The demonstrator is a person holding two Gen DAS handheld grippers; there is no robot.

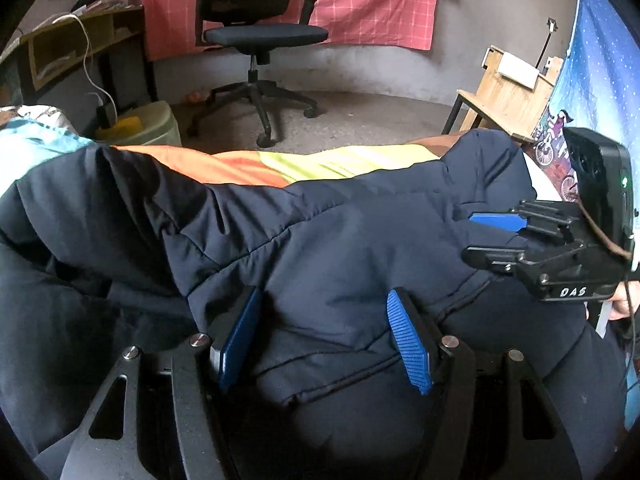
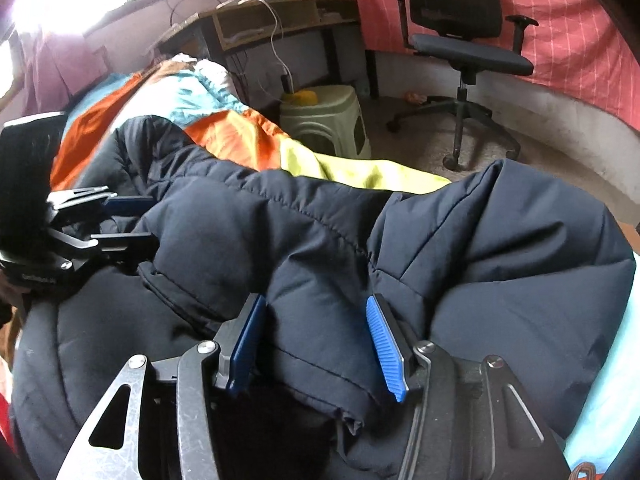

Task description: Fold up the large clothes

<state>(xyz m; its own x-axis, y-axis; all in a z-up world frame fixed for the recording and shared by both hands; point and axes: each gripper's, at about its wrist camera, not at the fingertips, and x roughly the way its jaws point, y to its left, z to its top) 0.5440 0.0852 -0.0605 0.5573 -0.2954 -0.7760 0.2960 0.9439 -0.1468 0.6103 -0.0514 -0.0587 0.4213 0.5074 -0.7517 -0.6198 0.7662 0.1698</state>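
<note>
A dark navy padded jacket point(image 1: 320, 220) lies bunched across a bed. In the left wrist view my left gripper point(image 1: 324, 294) stands wide, with a thick fold of the jacket filling the gap between its blue pads, which press on it. My right gripper point(image 1: 469, 235) reaches in from the right edge with its fingers sunk into the jacket's far end. Seen from the right wrist, the right gripper point(image 2: 315, 299) holds a puffy fold of the jacket point(image 2: 280, 220) between its pads, and creases run from the right pad. My left gripper point(image 2: 152, 218) digs into the jacket at the left.
The jacket rests on an orange, yellow and light blue bedspread point(image 1: 320, 160). Beyond the bed are a black office chair point(image 1: 264, 36), a pale green plastic stool point(image 1: 148, 128), a wooden desk point(image 1: 80, 40) at left and a wooden stand point(image 1: 508, 96) at right.
</note>
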